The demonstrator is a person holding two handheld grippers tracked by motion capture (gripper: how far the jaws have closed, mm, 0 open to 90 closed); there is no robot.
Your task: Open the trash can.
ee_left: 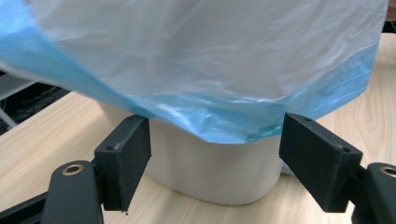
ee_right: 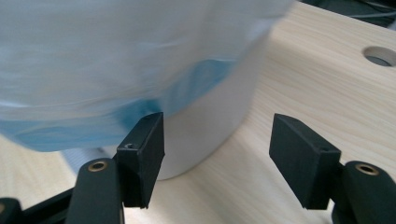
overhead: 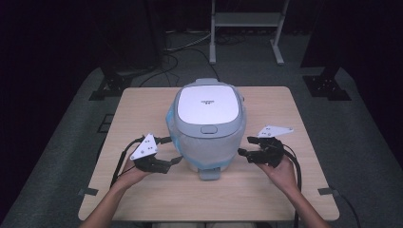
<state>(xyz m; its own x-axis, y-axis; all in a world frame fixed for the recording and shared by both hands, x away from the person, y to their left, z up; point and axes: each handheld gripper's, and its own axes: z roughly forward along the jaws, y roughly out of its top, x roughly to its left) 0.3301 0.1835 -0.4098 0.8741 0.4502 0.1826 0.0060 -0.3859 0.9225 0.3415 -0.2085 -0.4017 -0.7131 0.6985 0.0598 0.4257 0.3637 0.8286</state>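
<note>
A rice cooker [overhead: 207,126] stood near the middle of the wooden counter [overhead: 266,190], a little toward twelve o'clock. Its lid was closed, white on top with a grey rim and a grey latch button facing the person. A thin plastic bag [overhead: 209,149], milky with a blue band along its hem, was draped round the body beneath the lid; the blue edge hung short of the counter, leaving the pale base of the cooker bare below it.

The left tongs [overhead: 177,150] lay at about eight o'clock from the cooker, held low in the person's left hand [overhead: 127,172], pointing in at the bagged side. Their jaws stood wide apart with nothing between them, and in the left gripper view the bag's blue hem [ee_left: 224,126] hung just ahead of the pads.

The right tongs [overhead: 244,146] sat at about four o'clock, cradled in the right hand [overhead: 281,170], aimed at the opposite side. Their jaws also gaped, holding nothing, close to the bag but not on it.
</note>
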